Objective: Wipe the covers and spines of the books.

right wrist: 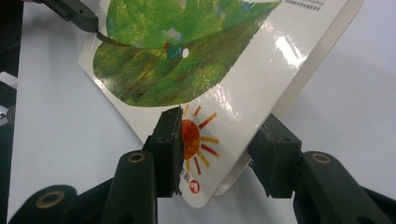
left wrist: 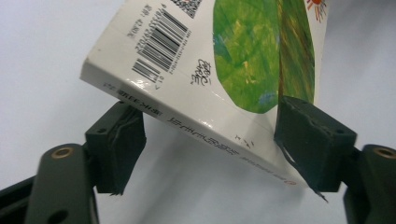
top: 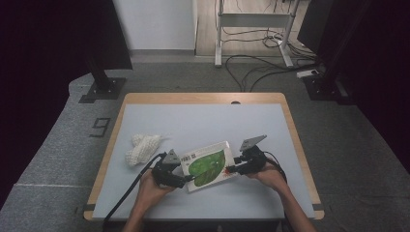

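A picture book [top: 208,166] with a white cover, a green leaf and a small orange sun lies tilted between both grippers near the table's front. My right gripper [top: 231,169] grips its right corner: in the right gripper view [right wrist: 219,154] one pad presses on the sun and the other sits behind the book [right wrist: 196,70]. My left gripper [top: 186,178] is at the spine end. In the left gripper view [left wrist: 215,140] the jaws stand wide astride the spine of the book [left wrist: 196,70], one pad under the spine, the other over the cover's corner.
A white knitted cloth [top: 141,147] lies bunched to the left of the book. The table [top: 203,121] has a grey top with a wooden rim. Both forearms enter from the bottom edge, and a black cable trails from the left gripper.
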The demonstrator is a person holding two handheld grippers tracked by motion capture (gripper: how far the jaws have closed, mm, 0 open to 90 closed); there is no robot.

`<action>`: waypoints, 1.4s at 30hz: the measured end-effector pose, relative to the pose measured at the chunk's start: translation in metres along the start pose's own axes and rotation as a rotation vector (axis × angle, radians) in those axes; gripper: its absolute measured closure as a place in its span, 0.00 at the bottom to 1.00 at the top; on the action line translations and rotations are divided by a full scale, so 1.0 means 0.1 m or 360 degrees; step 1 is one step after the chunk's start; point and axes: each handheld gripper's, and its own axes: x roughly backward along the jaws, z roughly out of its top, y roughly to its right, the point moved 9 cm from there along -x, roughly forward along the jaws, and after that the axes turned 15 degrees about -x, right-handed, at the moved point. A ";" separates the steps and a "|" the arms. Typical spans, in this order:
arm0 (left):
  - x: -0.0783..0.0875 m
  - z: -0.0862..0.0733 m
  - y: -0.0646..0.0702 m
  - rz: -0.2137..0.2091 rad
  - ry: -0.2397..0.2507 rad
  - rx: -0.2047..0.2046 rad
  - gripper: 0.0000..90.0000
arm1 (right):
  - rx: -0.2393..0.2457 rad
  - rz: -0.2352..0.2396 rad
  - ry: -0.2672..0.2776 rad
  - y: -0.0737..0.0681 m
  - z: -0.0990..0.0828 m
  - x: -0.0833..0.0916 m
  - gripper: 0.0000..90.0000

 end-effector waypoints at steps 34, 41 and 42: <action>0.22 0.22 -0.23 -0.0031 0.0119 0.0041 0.66 | -0.0073 -0.0084 0.0194 0.05 0.34 0.10 0.64; 0.31 0.25 -0.32 0.0022 0.0077 0.0013 0.72 | -0.0030 -0.0082 0.0231 -0.03 0.40 0.12 0.70; 0.32 0.26 -0.32 0.0027 0.0073 -0.0003 0.72 | -0.0027 -0.0085 0.0239 -0.03 0.41 0.13 0.70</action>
